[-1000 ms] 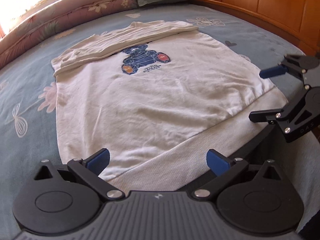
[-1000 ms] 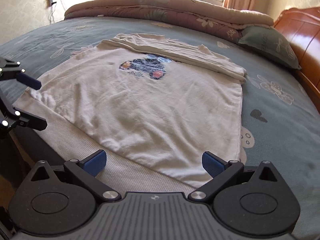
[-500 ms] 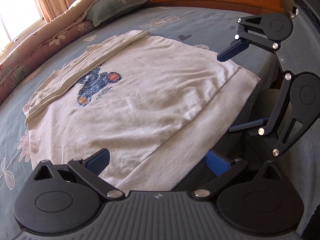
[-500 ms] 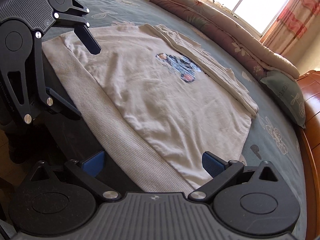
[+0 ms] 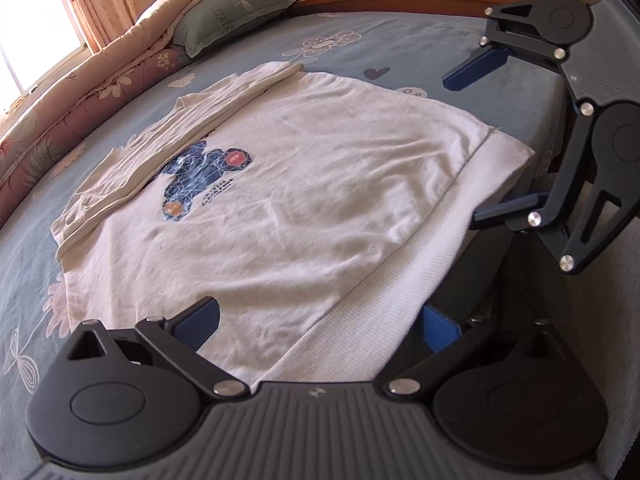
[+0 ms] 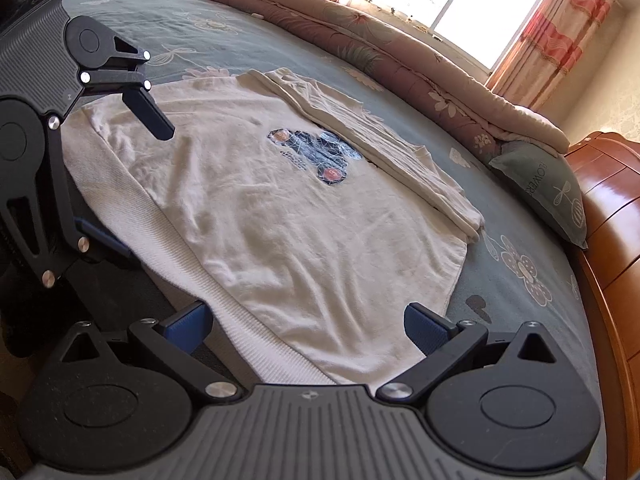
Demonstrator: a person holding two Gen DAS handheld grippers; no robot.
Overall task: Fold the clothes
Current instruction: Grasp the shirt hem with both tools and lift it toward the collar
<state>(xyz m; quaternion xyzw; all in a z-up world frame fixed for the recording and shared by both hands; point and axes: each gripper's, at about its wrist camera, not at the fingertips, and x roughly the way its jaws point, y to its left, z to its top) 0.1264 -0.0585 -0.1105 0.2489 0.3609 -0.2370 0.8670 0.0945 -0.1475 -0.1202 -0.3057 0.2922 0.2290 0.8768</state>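
The white sweatshirt (image 5: 304, 200) lies flat on the bed (image 5: 360, 52), sleeves folded in at 11 o'clock, ribbed hem (image 5: 384, 292) hanging over the near edge. The left gripper (image 5: 320, 324) and right gripper (image 6: 308, 324), jaws apart and empty, straddle the hem corners. Judged step: grasping the hem; next, close on both corners together.

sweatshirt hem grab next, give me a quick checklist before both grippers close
1. Left gripper open: ok.
2. Right gripper open: ok.
3. Ribbed hem between left fingers: ok, one finger above, one below the bed edge.
4. Hem at right gripper: ok, it runs between the fingers.
5. Sweatshirt flat, sleeves folded in near the collar: ok.
6. Fingers clear of the bedsheet under the hem: cannot tell.
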